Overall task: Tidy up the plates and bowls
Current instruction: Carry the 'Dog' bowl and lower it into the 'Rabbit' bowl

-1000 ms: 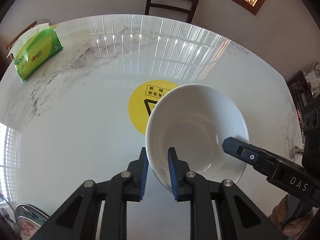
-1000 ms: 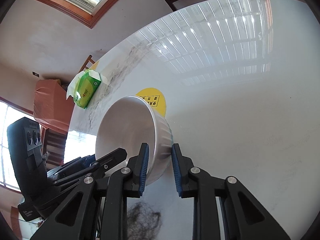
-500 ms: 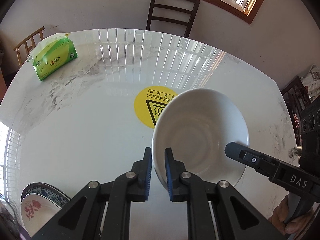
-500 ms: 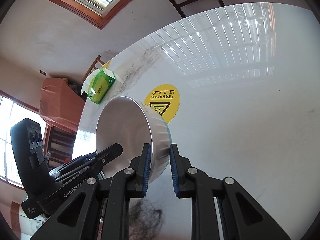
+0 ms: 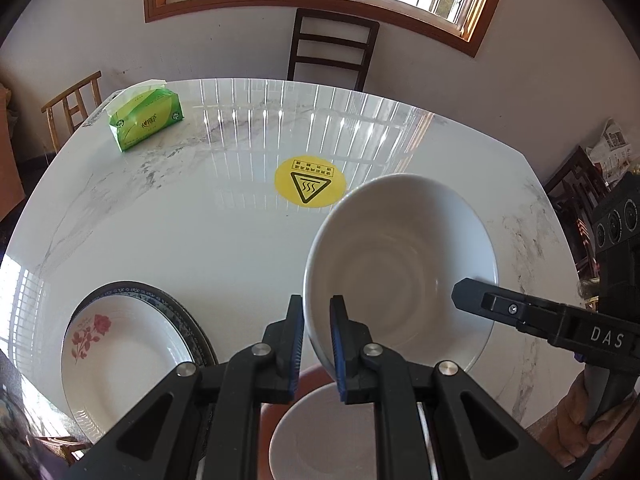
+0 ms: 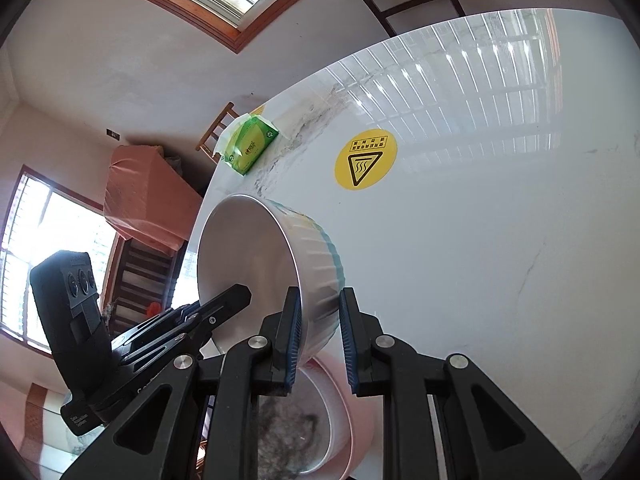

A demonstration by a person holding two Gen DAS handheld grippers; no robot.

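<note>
A white bowl (image 5: 400,272) with a ribbed outside (image 6: 316,264) hangs tilted above the marble table (image 5: 200,232), held from two sides. My left gripper (image 5: 317,306) is shut on its near rim. My right gripper (image 6: 320,298) is shut on the opposite wall, and one of its fingers (image 5: 500,308) reaches in from the right. A rose-patterned plate (image 5: 120,360) lies on a blue-rimmed plate (image 5: 188,320) at the near left. A pink-rimmed dish (image 5: 328,432) sits just below the bowl, partly hidden by my fingers.
A green tissue pack (image 5: 146,120) lies at the far left of the table, and a yellow heat-warning sticker (image 5: 310,182) marks its middle. A dark chair (image 5: 332,48) stands behind the far edge and a wooden chair (image 5: 72,108) beyond the left corner. A hand (image 5: 576,424) holds the right gripper's handle.
Both grippers have risen and drawn back toward the near edge with the bowl between them. The stacked plates and the pink-rimmed dish have come into view.
</note>
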